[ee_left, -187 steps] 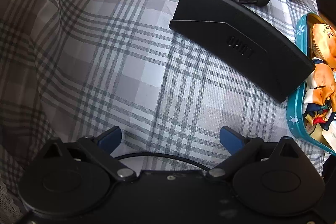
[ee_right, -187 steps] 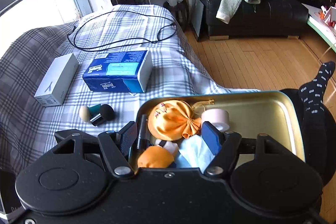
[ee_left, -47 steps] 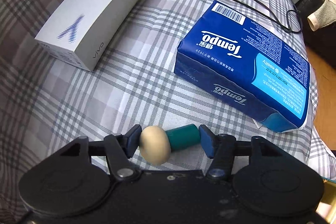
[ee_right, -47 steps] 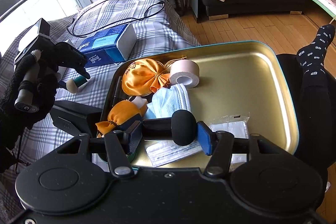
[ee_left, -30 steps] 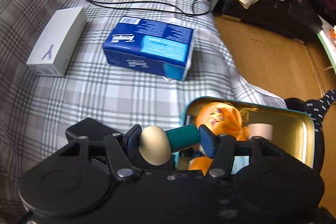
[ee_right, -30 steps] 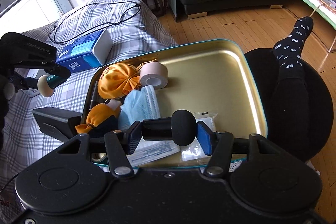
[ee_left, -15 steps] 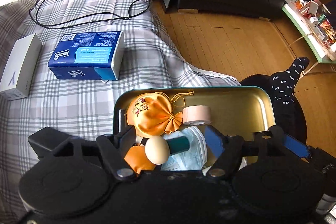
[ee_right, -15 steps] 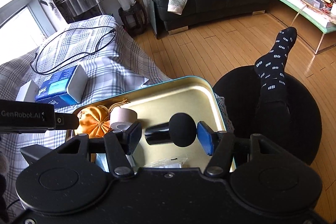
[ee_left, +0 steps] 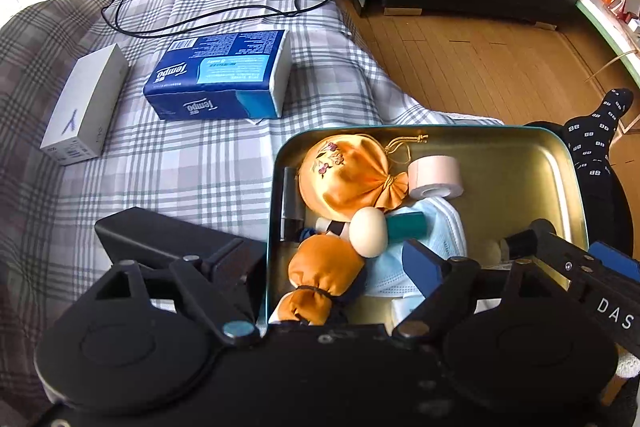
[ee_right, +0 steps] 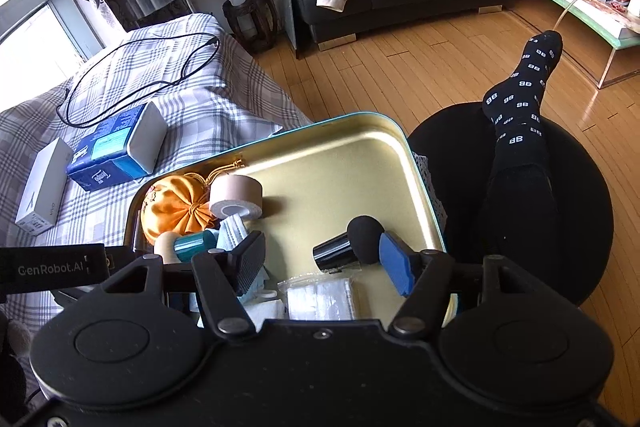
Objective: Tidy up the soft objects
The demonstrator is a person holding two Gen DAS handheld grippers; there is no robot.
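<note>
Left wrist view: the left gripper (ee_left: 332, 259), jaws just opened wide, stands clear of the cream-headed teal sponge (ee_left: 374, 231) lying on a pleated mask (ee_left: 440, 227) in the gold tin (ee_left: 500, 139) beside a satin pouch (ee_left: 344, 179). Right wrist view: the right gripper (ee_right: 324, 261), jaws just parted, has its blue pad against the black foam sponge (ee_right: 348, 245), the other pad clear; only here a crinkly plastic packet (ee_right: 320, 297) shows.

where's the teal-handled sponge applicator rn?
In the tin, left wrist view: the teal-handled applicator lies on the blue face mask, just below the orange pouch, free of the left gripper.
</note>
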